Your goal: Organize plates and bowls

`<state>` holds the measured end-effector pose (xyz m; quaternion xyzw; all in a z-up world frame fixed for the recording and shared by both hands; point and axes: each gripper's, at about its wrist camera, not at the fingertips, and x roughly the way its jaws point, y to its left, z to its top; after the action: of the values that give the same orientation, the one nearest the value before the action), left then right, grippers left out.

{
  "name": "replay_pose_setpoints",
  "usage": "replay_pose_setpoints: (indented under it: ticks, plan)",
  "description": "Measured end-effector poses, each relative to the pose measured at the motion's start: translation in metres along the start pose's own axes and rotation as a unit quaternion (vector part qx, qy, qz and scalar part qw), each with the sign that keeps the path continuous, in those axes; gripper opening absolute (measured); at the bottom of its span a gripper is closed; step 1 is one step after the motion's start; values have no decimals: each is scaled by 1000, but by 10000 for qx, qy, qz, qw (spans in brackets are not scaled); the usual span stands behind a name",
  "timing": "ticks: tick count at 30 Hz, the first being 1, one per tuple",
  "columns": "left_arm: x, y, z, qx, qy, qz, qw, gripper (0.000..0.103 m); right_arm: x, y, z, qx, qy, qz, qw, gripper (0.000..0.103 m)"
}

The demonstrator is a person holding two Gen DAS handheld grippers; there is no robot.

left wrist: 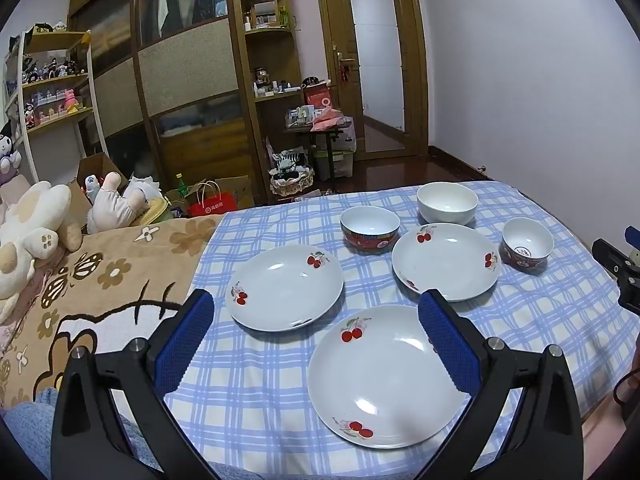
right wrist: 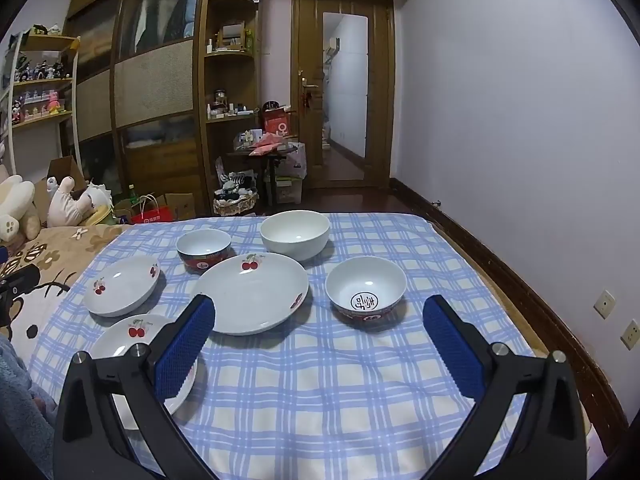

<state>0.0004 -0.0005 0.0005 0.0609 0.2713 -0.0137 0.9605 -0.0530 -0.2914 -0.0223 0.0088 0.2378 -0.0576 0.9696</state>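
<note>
The left gripper (left wrist: 316, 316) hangs above the blue checked cloth (left wrist: 256, 400) with its blue-padded fingers (left wrist: 188, 340) spread wide and nothing between them. Just below it lies the nearest cherry plate (left wrist: 384, 376); a second cherry plate (left wrist: 285, 287) sits to the left and a third (left wrist: 446, 261) farther back.

The right gripper (right wrist: 318, 316) is likewise spread wide and empty, tilted down over bare cloth. Just beyond it stands a small red-sided bowl with a black emblem inside (right wrist: 366, 293). Behind the third plate are another red-sided bowl (right wrist: 204, 250) and a plain white bowl (right wrist: 295, 234). All six pieces rest apart on the cloth, none stacked.
</note>
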Motion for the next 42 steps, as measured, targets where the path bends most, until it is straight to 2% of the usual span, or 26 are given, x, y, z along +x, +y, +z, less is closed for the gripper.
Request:
replay_pose_setpoints:
  ticks: [42]
  plan:
    - [1,1,-2,-2,2,4,10000,101,-4,-1,1,85,14,-37,10000,103]
